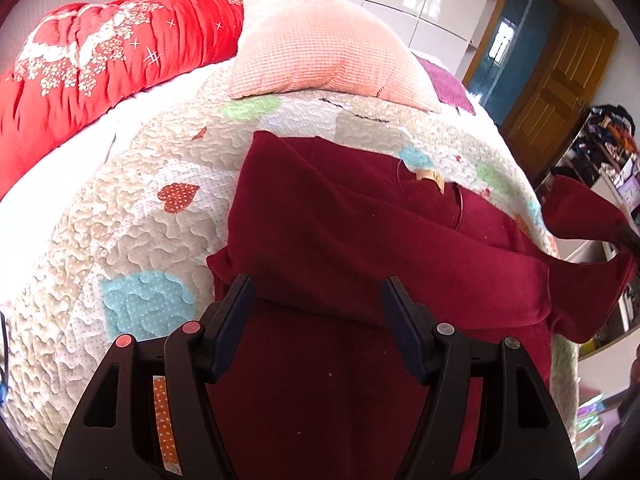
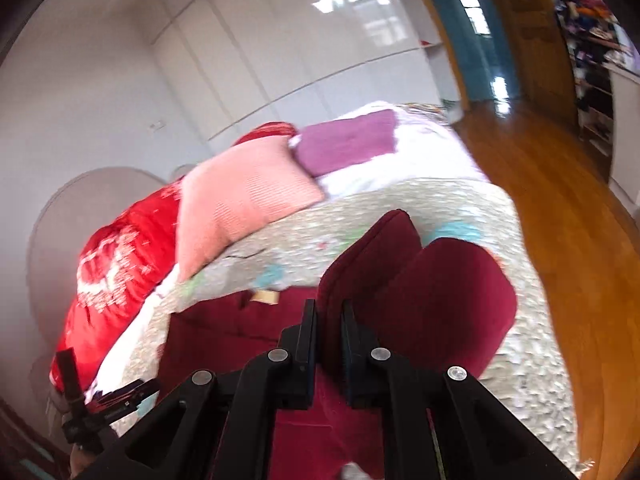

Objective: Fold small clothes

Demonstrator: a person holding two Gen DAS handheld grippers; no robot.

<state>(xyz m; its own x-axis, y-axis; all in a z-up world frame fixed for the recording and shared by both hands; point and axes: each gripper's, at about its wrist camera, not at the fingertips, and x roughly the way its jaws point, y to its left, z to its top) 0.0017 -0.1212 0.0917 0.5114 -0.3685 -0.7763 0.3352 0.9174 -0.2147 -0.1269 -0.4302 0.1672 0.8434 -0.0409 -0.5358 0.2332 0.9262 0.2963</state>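
Note:
A dark red garment lies spread on the patchwork quilt of a bed, its neck label facing up. My left gripper is open just above the garment's near part, and nothing is pinched between its blue pads. At the right edge of the left wrist view a sleeve is lifted off the bed, pulled up by my right gripper. In the right wrist view my right gripper is shut on a fold of this sleeve, which bulges up past the fingertips.
At the head of the bed lie a pink knitted pillow, a red flowered duvet and a purple cloth. White wardrobe doors stand behind. The bed's right edge drops to a wooden floor, with a cluttered shelf beyond.

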